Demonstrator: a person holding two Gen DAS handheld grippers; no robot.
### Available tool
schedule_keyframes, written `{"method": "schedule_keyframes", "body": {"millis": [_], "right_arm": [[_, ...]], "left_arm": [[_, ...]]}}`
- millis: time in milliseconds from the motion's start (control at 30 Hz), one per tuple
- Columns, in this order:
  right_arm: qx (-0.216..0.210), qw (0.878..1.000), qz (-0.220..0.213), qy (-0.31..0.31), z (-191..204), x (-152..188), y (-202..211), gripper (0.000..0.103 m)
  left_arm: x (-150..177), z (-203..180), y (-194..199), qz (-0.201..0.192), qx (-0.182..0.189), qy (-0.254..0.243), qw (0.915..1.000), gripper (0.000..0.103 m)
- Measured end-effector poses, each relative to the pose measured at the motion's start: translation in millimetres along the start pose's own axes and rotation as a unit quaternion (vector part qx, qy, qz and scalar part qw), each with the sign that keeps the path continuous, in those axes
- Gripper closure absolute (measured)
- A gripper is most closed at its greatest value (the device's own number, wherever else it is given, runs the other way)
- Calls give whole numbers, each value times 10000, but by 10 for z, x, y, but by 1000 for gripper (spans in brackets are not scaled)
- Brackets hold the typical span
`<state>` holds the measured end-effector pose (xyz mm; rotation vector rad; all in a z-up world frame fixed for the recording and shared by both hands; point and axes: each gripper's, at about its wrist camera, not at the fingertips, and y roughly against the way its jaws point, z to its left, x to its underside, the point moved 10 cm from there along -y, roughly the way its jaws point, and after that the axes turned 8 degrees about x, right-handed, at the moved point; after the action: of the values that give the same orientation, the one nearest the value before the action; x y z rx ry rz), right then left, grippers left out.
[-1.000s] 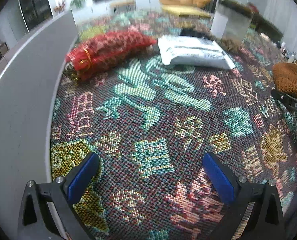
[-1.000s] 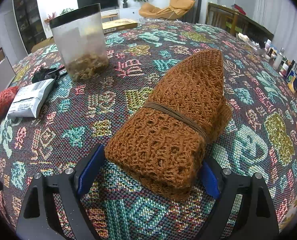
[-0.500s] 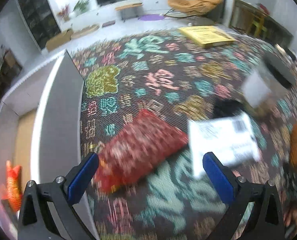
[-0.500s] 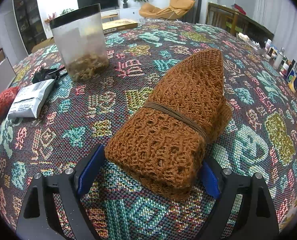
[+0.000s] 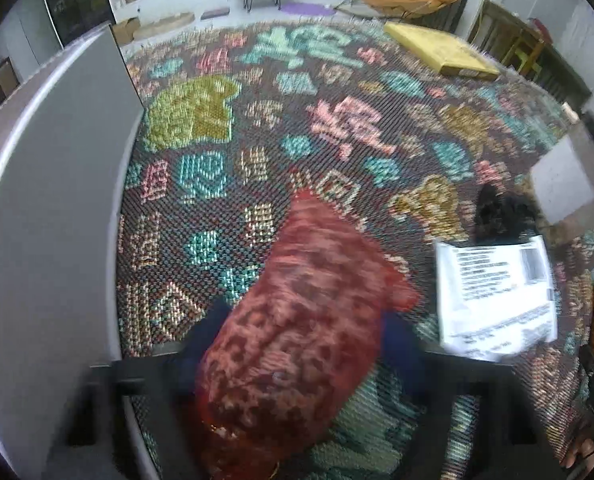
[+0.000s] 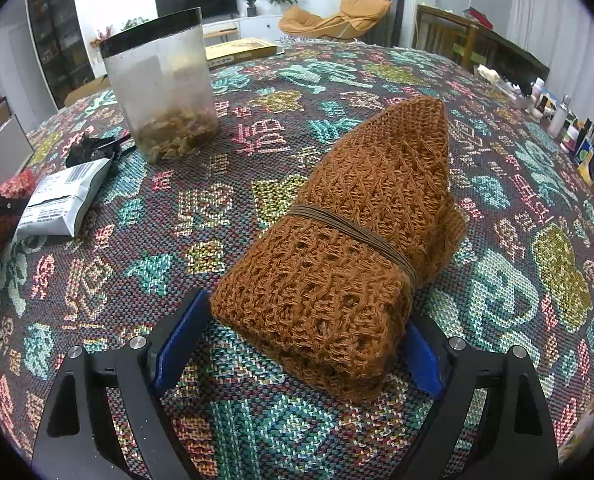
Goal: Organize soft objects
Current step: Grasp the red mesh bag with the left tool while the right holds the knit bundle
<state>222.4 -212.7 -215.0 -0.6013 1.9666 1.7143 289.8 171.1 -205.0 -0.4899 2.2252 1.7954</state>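
- Currently, left tongs (image 5: 297, 344) are clamping the red pouch (image 5: 297, 336) on the worktop (image 5: 337, 128).
- Right tongs (image 6: 297, 352) are standing wide, straddling the brown knit bundle (image 6: 353, 248), pads barely touching.
- Clear jar (image 6: 161, 84) is holding brown scraps.

Grey bin wall (image 5: 53, 208) close left

On the patterned cloth (image 6: 257, 420) lie one red pouch (image 5: 297, 340), one brown knit bundle (image 6: 357, 240) and one white packet (image 6: 61, 204). One clear jar (image 6: 161, 92) stands there. One yellow box (image 5: 437, 46) lies at the far edge, and one black item (image 6: 93, 150) beside the jar.
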Motion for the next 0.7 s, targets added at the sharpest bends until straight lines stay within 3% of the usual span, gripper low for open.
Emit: {"method": "schedule_keyframes", "body": {"millis": [100,200,267,333,400,433,600,700], "right_arm": [[-2,10000,-2,0,-1,1,1,12],[-4,10000,-3,-1,-1,1,2,12],[-5,10000,-3,-2,0,0,2,12],[-5,10000,-4,-2,-1,1,3,12],[-9,10000,-5,-3,0,0,4,12],[-12,10000,-6,-4,6,-5,0,12],[-140,9999,-29,-91,4,-2,23,12],[-561,9976,-40,-415,-23,-25,70,13]], "left_arm": [[109,18,156,-72,235,473,9986,65],[436,-53,401,-151,738,1056,9916,65],[681,-144,551,-222,870,1158,9892,64],[965,-207,649,-303,739,1081,9909,53],[1112,-275,614,-265,645,982,9927,9],[1182,-288,565,-239,593,888,9940,4],[1262,-346,385,-160,50,97,9998,3],[1273,-365,322,-71,-210,-224,9995,3]]}}
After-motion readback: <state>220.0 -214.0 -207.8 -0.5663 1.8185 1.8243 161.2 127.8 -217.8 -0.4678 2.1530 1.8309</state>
